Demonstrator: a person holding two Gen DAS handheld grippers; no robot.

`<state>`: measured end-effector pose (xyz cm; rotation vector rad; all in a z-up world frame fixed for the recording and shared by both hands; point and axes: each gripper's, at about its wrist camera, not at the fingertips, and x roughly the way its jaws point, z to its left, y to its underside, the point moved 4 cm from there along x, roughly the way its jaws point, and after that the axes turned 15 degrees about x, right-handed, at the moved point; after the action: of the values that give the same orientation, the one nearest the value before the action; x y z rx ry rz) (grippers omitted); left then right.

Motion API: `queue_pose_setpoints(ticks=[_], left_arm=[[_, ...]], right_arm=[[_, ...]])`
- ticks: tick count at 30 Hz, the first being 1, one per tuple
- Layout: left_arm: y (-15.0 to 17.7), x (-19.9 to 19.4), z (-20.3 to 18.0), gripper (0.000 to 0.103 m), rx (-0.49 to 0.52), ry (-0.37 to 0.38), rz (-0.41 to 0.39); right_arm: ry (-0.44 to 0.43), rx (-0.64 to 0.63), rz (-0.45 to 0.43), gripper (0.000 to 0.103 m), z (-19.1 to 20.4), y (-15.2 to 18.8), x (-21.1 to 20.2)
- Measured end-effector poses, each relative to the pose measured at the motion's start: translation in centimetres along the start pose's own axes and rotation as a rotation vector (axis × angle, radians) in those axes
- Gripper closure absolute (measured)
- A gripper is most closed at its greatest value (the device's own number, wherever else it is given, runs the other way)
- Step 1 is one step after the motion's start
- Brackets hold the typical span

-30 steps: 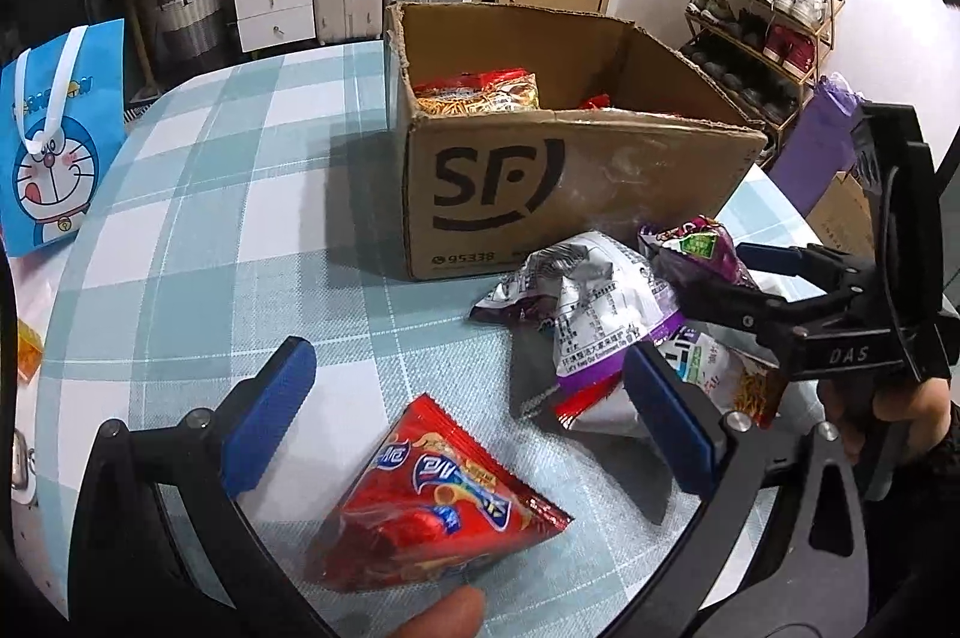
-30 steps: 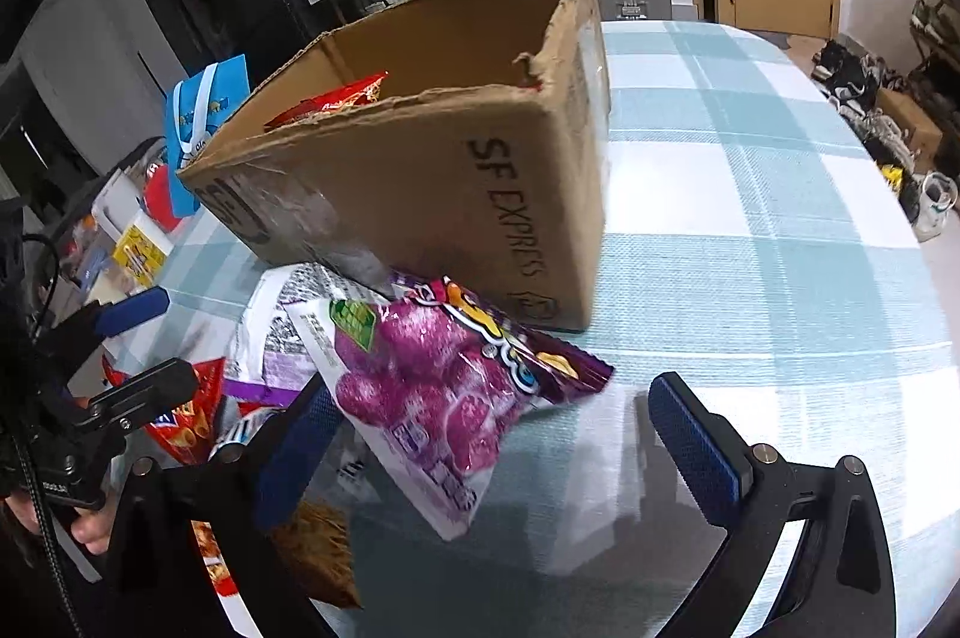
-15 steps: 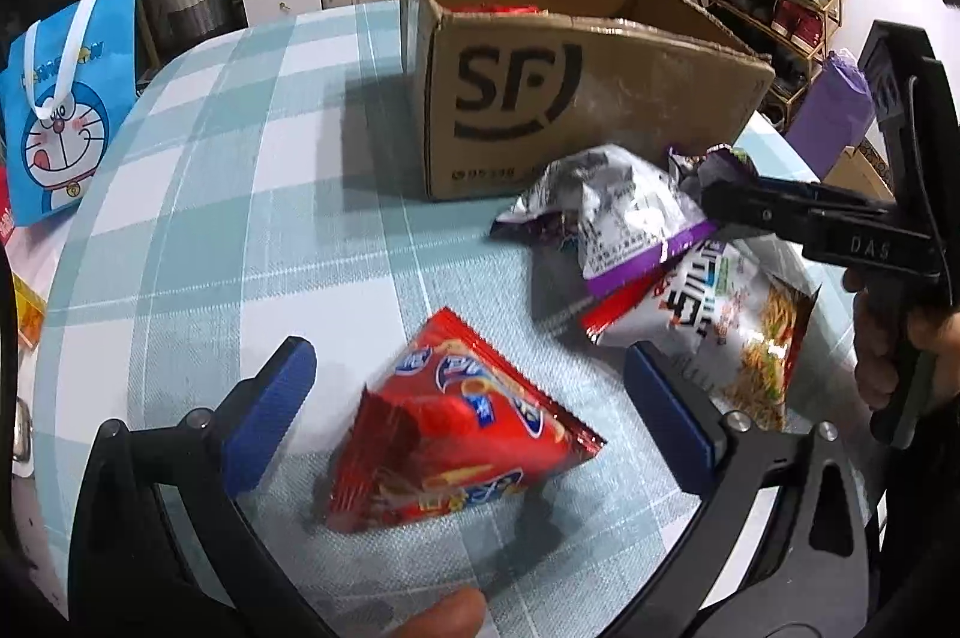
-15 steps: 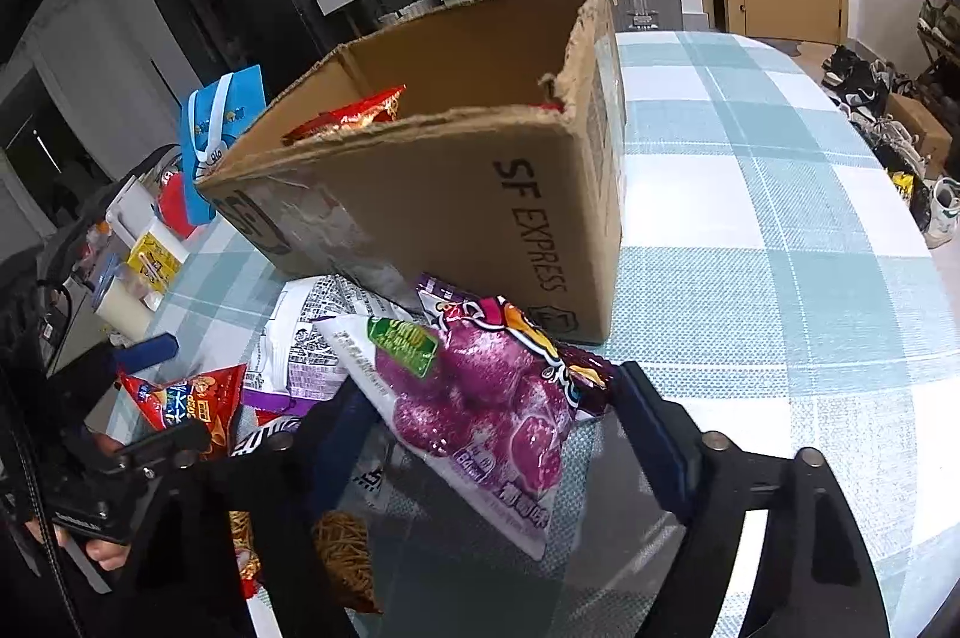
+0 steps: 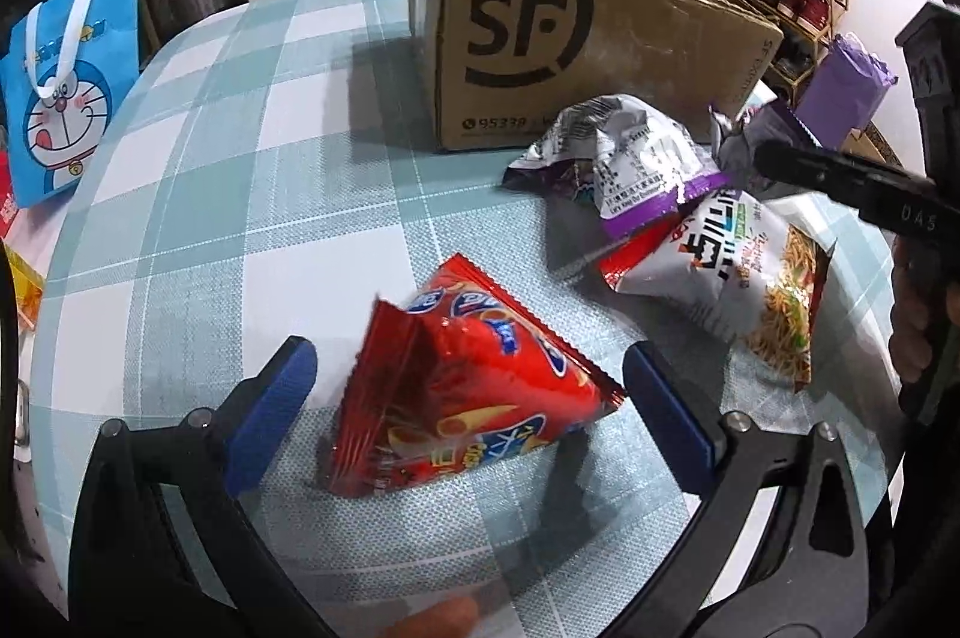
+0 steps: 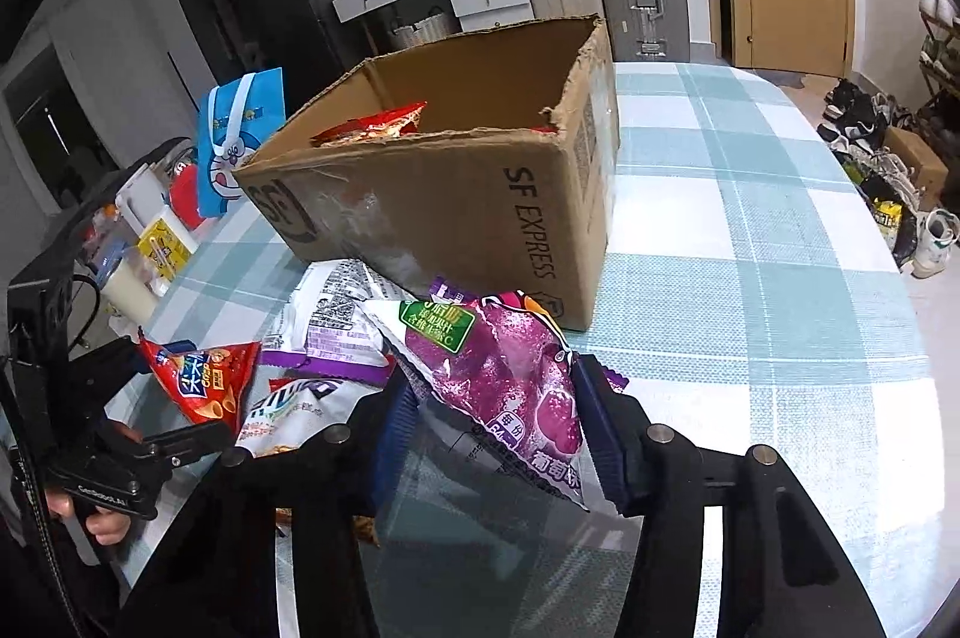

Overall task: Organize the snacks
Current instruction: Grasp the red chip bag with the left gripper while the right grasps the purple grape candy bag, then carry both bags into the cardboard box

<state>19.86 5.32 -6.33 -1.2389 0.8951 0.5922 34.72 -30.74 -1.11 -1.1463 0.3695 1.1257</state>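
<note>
Closing over the last second, the right gripper (image 6: 489, 416) now has both blue pads pressed on the purple grape snack bag (image 6: 504, 374), where earlier they stood wide on either side of it. The left gripper (image 5: 468, 407) has come lower over the red chip bag (image 5: 462, 392), which sits larger between its spread, released jaws; neither pad touches it. The bag's left corner now stands up off the cloth.

Hidden or unclear: the purple bag's lower end is covered by the gripper body; whether it has cleared the table cannot be told. The cardboard box (image 5: 576, 38) shows only a red packet (image 6: 384, 125) inside; the rest of its contents are out of sight.

Position: purple bag just in front of the box's corner, long axis running from the box toward the camera, printed face up. Red chip bag lies on the checked tablecloth (image 5: 198, 194), well apart from the box, long axis slanting toward the lower right. A noodle snack bag (image 5: 744, 278) and a silver-purple bag (image 5: 624, 158) lie between them.
</note>
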Motion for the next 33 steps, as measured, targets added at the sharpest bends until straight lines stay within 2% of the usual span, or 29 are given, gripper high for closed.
queue_pose_setpoints(ticks=[6, 8, 10, 14, 18, 33], left_arm=[[0.1, 0.4, -0.6, 0.023, 0.041, 0.02, 0.019], [0.2, 0.3, -0.9, 0.025, 0.06, 0.02, 0.016], [0.2, 0.2, -1.0, 0.035, 0.066, 0.026, 0.009], [0.0, -0.6, -0.9, 0.051, 0.049, 0.05, -0.036], [-0.3, -1.6, -1.0, 0.061, 0.051, 0.064, -0.077], [-1.0, -4.4, -0.7, 0.064, 0.025, 0.06, -0.164]], right_arm=[[-0.017, 0.013, -0.002, 0.051, -0.1, -0.2, -0.5], [-0.011, 0.015, -0.001, 0.051, -0.3, -0.2, -0.5], [-0.013, 0.019, 0.0, 0.051, -0.3, -0.2, -0.5], [-0.016, 0.014, -0.004, 0.051, -0.2, -0.3, -0.6], [-0.019, 0.014, -0.008, 0.051, -0.2, -0.4, -0.7], [-0.027, 0.0, -0.036, 0.051, 0.1, -0.6, -1.8]])
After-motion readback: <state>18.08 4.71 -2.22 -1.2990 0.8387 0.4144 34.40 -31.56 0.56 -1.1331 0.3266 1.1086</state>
